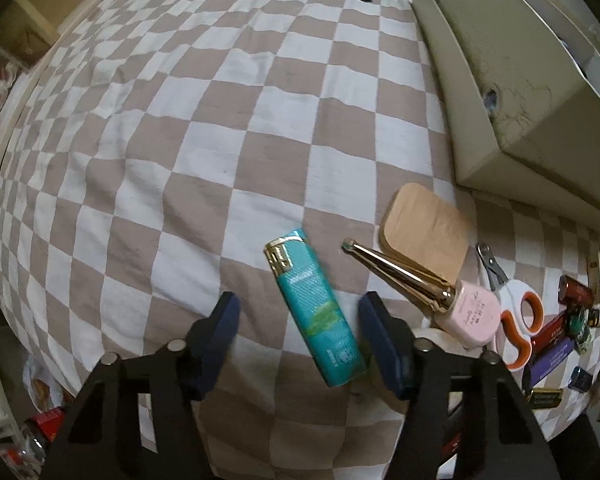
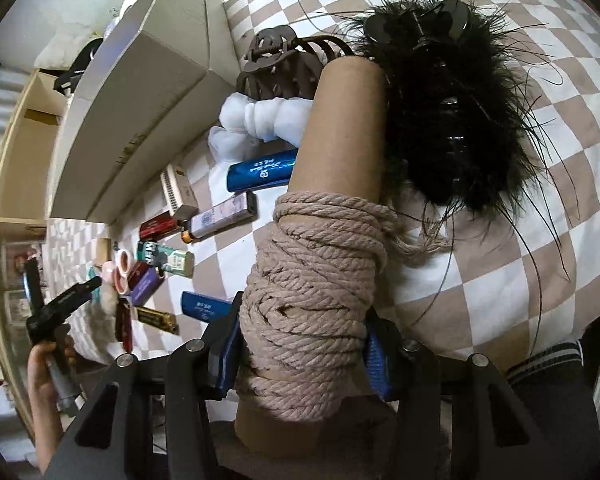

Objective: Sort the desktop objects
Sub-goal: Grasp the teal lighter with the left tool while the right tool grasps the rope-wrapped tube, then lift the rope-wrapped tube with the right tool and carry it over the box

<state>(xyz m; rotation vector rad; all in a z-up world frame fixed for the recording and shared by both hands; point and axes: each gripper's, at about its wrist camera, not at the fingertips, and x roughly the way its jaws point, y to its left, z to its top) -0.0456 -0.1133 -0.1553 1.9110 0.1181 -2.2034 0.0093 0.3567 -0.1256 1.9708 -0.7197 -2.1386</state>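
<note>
In the left wrist view a teal lighter with a gold top lies on the checkered cloth. My left gripper is open, with one finger on each side of the lighter and not pressing it. In the right wrist view my right gripper is shut on a cardboard tube wound with beige rope. The tube points forward, over a black feathery hair claw.
A pink nail polish bottle with a gold cap, a wooden pad, orange-handled clippers and several lighters lie to the right. A white box stands behind. A brown hair claw, a white scrunchie and a blue lighter lie near the tube.
</note>
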